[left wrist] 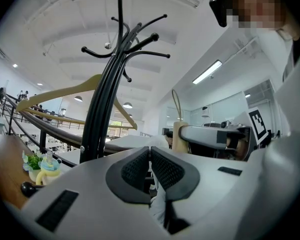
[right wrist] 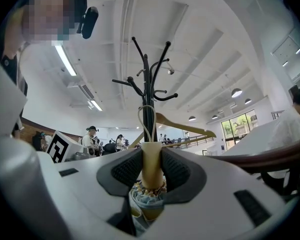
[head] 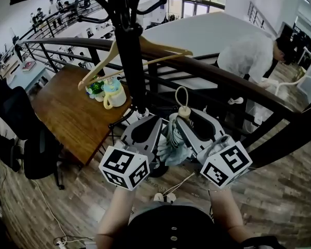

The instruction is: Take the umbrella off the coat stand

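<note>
Between the jaws of the right gripper, clamped on its cream handle, sits the folded umbrella, coat stand just ahead, left gripper apparently pinched together on a canopy fold; pull both straight back together, loop clear of the wooden hanger.

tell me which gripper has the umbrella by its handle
The right gripper: its jaws clamp the beige handle. The left gripper has its jaws nearly together, seemingly pinching pale fabric instead.
</note>
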